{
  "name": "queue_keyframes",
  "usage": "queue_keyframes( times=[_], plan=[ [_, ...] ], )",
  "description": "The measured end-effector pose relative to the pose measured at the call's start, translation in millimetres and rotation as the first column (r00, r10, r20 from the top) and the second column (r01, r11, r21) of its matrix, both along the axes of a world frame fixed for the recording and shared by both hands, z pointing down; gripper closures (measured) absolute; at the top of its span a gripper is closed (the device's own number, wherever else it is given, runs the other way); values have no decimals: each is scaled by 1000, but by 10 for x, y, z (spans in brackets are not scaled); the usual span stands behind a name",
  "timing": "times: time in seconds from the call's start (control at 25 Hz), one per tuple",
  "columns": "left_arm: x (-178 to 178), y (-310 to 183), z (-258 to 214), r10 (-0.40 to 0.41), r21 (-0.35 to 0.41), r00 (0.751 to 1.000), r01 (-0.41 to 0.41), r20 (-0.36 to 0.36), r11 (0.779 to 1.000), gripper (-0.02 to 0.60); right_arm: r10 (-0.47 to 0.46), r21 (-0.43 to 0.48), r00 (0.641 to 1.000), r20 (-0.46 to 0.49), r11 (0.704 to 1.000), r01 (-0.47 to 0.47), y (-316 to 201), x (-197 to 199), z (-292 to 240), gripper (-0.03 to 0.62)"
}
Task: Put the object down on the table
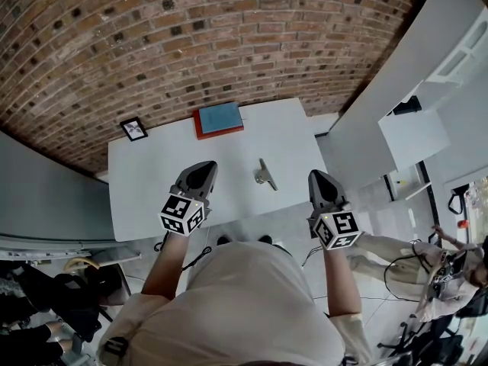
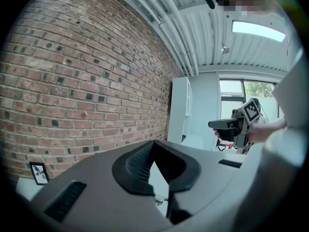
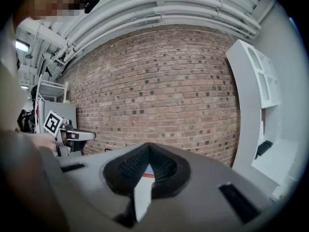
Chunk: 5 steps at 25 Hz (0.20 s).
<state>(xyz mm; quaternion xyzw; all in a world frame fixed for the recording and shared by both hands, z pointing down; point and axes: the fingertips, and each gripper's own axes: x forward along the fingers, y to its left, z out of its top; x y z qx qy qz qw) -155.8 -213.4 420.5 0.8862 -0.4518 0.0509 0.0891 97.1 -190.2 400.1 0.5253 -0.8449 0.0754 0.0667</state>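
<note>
Surveying from the head view: a white bench (image 1: 145, 197) set against a brick wall (image 1: 191, 44); on it a small picture frame (image 1: 133, 129) at the far left corner, a flat red and blue book (image 1: 219, 119) at the far edge, and a small metal object (image 1: 264, 174) lying near the middle. The left gripper (image 1: 202, 172) and right gripper (image 1: 320, 181) hover over the near edge, one on each side of the metal object and apart from it; neither carries anything. Left gripper view: fingers (image 2: 135, 166) closed tip to tip on nothing, with only a wedge of white bench showing behind the tips and a glint low in that gap (image 2: 157, 202) that is probably the metal object; the right gripper (image 2: 231, 124) shows level beyond. Right gripper view: fingers (image 3: 125, 170) likewise drawn together and empty, the red and blue book (image 3: 145, 172) visible through the wedge, the left gripper (image 3: 72, 135) off to the side. Condition: the object appears already set down, so the put-down looks complete. Hazards: a low sweep of either closed gripper could knock the metal object and send it sliding toward the near edge; drifting inward could bring the two grippers together.
</note>
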Motion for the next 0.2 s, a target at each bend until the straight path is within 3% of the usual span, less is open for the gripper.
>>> queue_keyframes(
  times=[0.2],
  plan=[
    [-36,-1,2,-2,5,1000,2,-8,1000,588,-2,3,1000,-1,1000,2,25,-26,25,591]
  ],
)
